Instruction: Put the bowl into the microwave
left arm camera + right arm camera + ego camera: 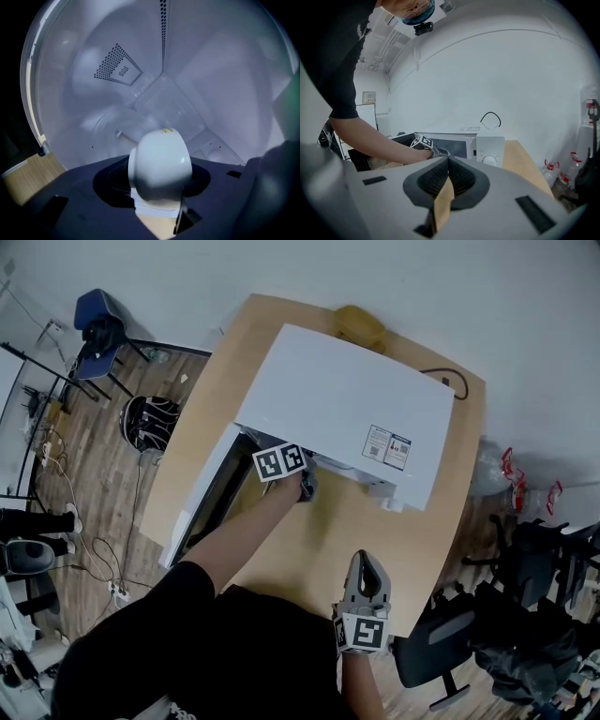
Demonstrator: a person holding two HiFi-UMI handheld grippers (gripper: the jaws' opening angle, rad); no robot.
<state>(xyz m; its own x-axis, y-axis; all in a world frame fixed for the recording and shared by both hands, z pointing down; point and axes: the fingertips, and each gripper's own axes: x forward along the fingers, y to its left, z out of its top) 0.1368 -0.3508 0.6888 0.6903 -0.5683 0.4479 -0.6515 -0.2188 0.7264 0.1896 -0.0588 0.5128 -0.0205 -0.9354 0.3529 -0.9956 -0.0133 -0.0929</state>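
In the left gripper view, the white bowl (159, 164) sits tilted between the jaws of my left gripper (157, 186), which is shut on it. It is inside the white cavity of the microwave (197, 79), above the glass turntable (115, 131). In the head view, the left gripper (306, 486) reaches into the front opening of the white microwave (356, 418). The microwave's door (200, 509) hangs open to the left, and the bowl is hidden there. My right gripper (366, 570) hovers over the wooden table (309, 559) in front, shut and empty (449, 176).
A yellow object (361, 324) lies behind the microwave and a black cable (448, 381) runs at its back right. A black chair (441, 652) stands at the table's near right, a blue chair (98, 320) far left. The control panel (490, 146) faces the right gripper.
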